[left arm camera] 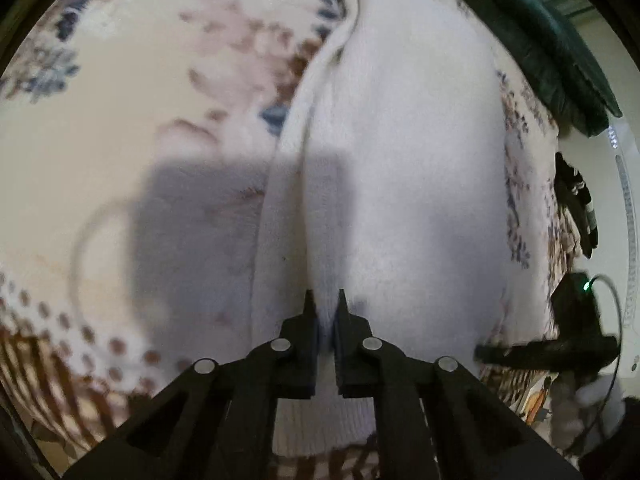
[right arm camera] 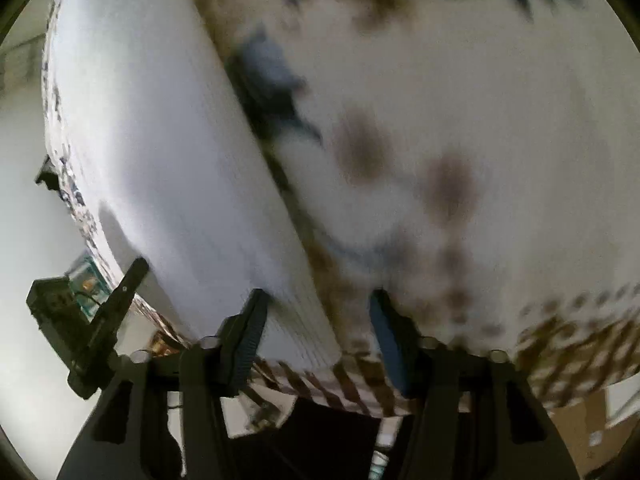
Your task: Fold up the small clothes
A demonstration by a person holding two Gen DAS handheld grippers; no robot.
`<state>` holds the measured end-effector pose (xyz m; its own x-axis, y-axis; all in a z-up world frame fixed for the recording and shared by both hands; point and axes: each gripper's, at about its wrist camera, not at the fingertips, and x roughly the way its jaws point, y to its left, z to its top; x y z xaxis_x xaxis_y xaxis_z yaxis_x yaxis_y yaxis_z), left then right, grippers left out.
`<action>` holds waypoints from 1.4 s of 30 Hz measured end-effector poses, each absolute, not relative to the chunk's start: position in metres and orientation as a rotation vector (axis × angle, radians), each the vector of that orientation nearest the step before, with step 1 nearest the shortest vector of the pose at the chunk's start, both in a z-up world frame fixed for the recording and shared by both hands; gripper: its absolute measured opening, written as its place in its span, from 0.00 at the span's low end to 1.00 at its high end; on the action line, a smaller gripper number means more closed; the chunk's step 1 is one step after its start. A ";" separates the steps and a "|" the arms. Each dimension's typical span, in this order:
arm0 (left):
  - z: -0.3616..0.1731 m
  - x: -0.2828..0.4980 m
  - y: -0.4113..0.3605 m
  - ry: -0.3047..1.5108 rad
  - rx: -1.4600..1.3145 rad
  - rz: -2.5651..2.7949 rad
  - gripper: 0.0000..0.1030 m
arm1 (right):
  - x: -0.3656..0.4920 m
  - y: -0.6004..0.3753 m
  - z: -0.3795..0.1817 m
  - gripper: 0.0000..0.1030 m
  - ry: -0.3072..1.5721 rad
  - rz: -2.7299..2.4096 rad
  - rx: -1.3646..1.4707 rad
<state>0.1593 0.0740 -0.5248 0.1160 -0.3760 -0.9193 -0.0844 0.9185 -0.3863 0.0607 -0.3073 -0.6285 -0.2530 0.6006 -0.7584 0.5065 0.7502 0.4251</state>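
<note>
A white knitted garment (left arm camera: 400, 160) lies lengthwise on a cream floral cloth (left arm camera: 140, 100). My left gripper (left arm camera: 325, 300) is shut on a raised fold of it near its ribbed hem. In the right wrist view the same white garment (right arm camera: 160, 140) runs up the left side, blurred by motion. My right gripper (right arm camera: 318, 300) is open, its fingers straddling the garment's right edge at the near end, not holding anything. The other gripper (right arm camera: 100, 320) shows at the lower left of that view.
A dark green cushion (left arm camera: 540, 40) lies at the far right of the surface. The patterned cloth has a brown striped border (left arm camera: 60, 380) at the near edge. Dark items (left arm camera: 576, 208) sit beyond the right edge. White floor (right arm camera: 24, 184) shows left.
</note>
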 end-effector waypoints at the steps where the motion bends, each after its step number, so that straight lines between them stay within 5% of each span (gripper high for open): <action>1: -0.519 0.157 0.077 1.438 -0.381 -0.223 0.04 | 0.054 -0.304 -0.627 0.05 1.894 0.112 0.848; 8: -0.542 0.148 0.108 1.522 -0.533 -0.215 0.09 | 0.040 -0.278 -0.619 0.04 1.873 0.135 0.730; 10: -0.539 0.144 0.114 1.510 -0.576 -0.220 0.27 | 0.045 -0.286 -0.621 0.13 1.877 0.146 0.811; 13: -0.543 0.132 0.120 1.499 -0.629 -0.242 0.68 | 0.040 -0.298 -0.622 0.48 1.842 0.166 0.909; 25: -0.576 0.110 0.095 1.560 -0.727 -0.289 0.66 | 0.023 -0.276 -0.666 0.53 1.865 0.301 1.153; 26: -0.576 0.108 0.092 1.560 -0.710 -0.281 0.64 | 0.023 -0.273 -0.666 0.52 1.852 0.298 1.155; 27: -0.575 0.107 0.090 1.560 -0.699 -0.281 0.50 | 0.022 -0.269 -0.663 0.50 1.845 0.298 1.145; 28: -0.574 0.106 0.087 1.563 -0.677 -0.273 0.20 | 0.021 -0.265 -0.662 0.46 1.844 0.297 1.129; 30: -0.572 0.104 0.087 1.563 -0.691 -0.268 0.15 | 0.021 -0.259 -0.657 0.20 1.830 0.301 1.121; 42: -0.459 0.138 0.082 1.332 -0.532 -0.307 0.08 | 0.052 -0.253 -0.548 0.13 1.606 0.368 1.083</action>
